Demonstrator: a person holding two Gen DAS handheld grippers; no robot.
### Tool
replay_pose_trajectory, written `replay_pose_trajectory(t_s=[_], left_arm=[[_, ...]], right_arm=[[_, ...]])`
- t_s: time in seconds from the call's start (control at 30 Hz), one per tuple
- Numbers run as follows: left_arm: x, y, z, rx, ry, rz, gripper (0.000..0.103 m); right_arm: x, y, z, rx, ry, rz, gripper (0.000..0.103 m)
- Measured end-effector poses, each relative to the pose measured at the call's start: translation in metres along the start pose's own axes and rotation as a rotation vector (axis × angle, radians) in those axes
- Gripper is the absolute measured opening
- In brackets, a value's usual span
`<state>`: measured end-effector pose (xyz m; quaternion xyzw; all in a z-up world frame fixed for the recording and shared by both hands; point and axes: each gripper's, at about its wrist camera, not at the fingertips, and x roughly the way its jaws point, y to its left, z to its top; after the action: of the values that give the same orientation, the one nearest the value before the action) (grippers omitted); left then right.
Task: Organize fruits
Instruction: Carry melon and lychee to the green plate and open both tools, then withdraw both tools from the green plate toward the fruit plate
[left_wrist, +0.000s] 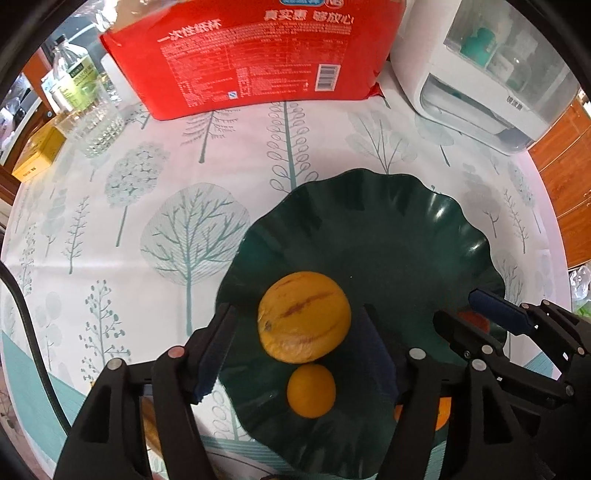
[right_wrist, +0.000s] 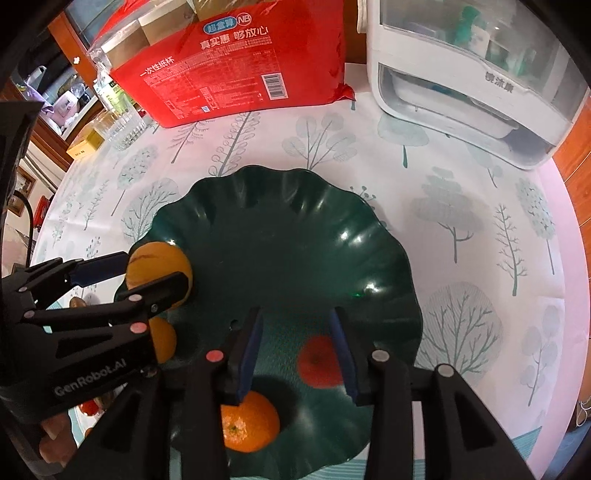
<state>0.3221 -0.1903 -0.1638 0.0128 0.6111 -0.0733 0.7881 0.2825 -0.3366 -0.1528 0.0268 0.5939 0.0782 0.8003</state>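
Note:
A dark green wavy plate (left_wrist: 369, 206) (right_wrist: 280, 206) sits on the tree-print tablecloth. In it lie a large yellow striped fruit (left_wrist: 303, 316) (right_wrist: 147, 260), a small yellow-orange fruit (left_wrist: 311, 390) (right_wrist: 164, 339), an orange mandarin (right_wrist: 249, 421) and a small red fruit (right_wrist: 317, 362). My left gripper (left_wrist: 295, 321) is open, its jaws either side of the large yellow fruit and apart from it. My right gripper (right_wrist: 297, 332) is open over the plate's near part, above the red fruit; it also shows in the left wrist view (left_wrist: 469, 310).
A red paper-cup package (left_wrist: 251, 55) (right_wrist: 229, 66) stands at the back. A white appliance (left_wrist: 487, 74) (right_wrist: 469, 74) stands back right. A glass (left_wrist: 92, 125), a bottle (left_wrist: 70, 77) and a yellow box (left_wrist: 37, 155) stand at the back left.

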Motion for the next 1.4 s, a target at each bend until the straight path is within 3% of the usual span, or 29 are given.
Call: replay_pose_trajectory(t_s=[0.4, 0.53, 1.4], left_arm=[[-0.038, 0.009, -0.009, -0.026, -0.054, -0.005, 0.071], [-0.062, 0.010, -0.015, -0.023, -0.102, -0.013, 0.079], [-0.186, 0.033, -0.079, -0.030, -0.288, -0.006, 0.081]], right_arm=[[-0.029, 0.014, -0.004, -0.024, -0.046, 0.014, 0.040], [-0.040, 0.024, -0.007, -0.043, -0.060, 0.021, 0.040], [-0.133, 0.063, -0.047, -0.071, -0.196, 0.039, 0.043]])
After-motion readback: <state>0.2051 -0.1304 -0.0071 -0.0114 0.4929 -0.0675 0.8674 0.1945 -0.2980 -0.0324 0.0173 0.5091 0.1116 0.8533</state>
